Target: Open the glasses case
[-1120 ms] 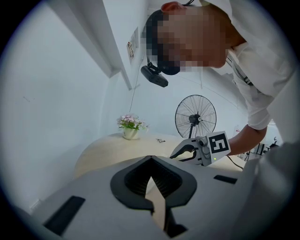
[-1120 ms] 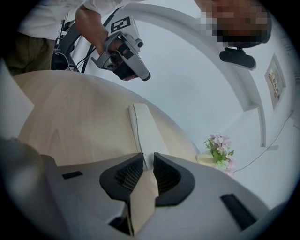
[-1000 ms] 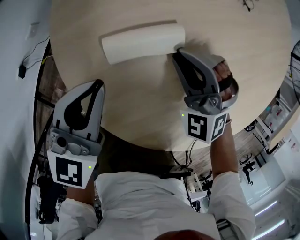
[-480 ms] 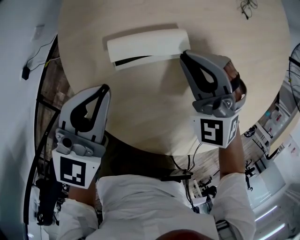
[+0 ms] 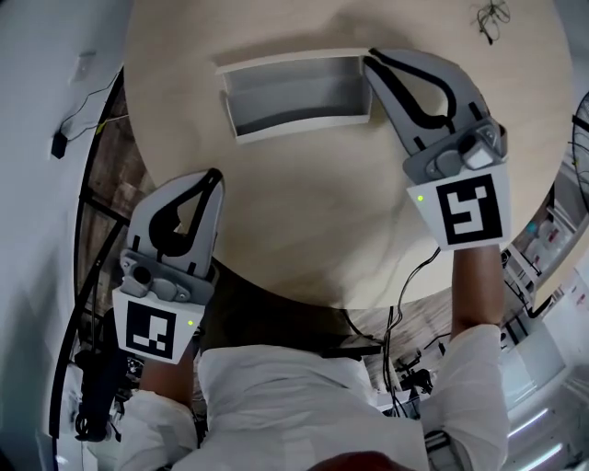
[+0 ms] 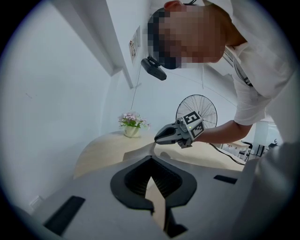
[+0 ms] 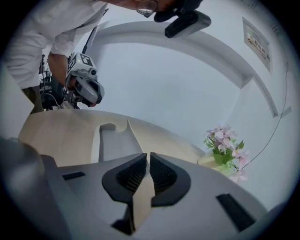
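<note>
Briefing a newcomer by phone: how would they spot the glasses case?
At the far side of the round wooden table, by the right gripper, lies the glasses case. It is a long white box, open, grey inside, unlike the dark tangle nearby.

No legible text or numbers; small wall notice (image 7: 257,40) illegibly blurred.
</note>
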### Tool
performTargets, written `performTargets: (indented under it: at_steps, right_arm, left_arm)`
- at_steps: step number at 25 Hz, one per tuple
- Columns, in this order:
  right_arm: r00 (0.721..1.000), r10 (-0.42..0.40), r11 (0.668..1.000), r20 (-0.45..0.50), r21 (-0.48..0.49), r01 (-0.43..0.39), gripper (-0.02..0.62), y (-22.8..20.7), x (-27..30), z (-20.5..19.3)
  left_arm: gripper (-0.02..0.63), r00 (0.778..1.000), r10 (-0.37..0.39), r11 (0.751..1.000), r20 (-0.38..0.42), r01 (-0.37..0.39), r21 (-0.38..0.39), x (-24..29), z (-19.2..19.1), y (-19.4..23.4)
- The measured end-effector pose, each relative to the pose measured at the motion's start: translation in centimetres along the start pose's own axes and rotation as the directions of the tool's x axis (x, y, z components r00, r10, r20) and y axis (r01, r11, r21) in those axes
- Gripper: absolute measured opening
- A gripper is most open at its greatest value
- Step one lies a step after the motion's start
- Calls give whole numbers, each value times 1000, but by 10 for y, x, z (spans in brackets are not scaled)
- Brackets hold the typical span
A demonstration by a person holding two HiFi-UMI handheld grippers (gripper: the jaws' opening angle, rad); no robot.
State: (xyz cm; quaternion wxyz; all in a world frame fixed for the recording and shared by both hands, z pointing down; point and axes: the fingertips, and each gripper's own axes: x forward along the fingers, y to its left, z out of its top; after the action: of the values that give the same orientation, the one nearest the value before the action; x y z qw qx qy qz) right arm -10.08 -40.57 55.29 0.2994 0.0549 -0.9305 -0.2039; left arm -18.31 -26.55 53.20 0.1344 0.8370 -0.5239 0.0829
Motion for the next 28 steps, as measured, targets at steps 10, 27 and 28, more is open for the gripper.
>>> performTargets:
  at_steps: [10,27,28]
  right_arm:
    - [998,8,990,-56,143,0,38,-14,10,-21]
    - [951,-300,887,80,390,247,56,-14,-127,76]
    - [938,-333,869,97,418,266,50,-11,-145,92]
  left_arm:
    - [12,1000,0,1000,0,0,-18,-2,-5,1]
    - [14,991,-17,996,136,29,-85,-51,69,-11]
    - [14,988,-28,996,153,40,-74,-62,82,-15]
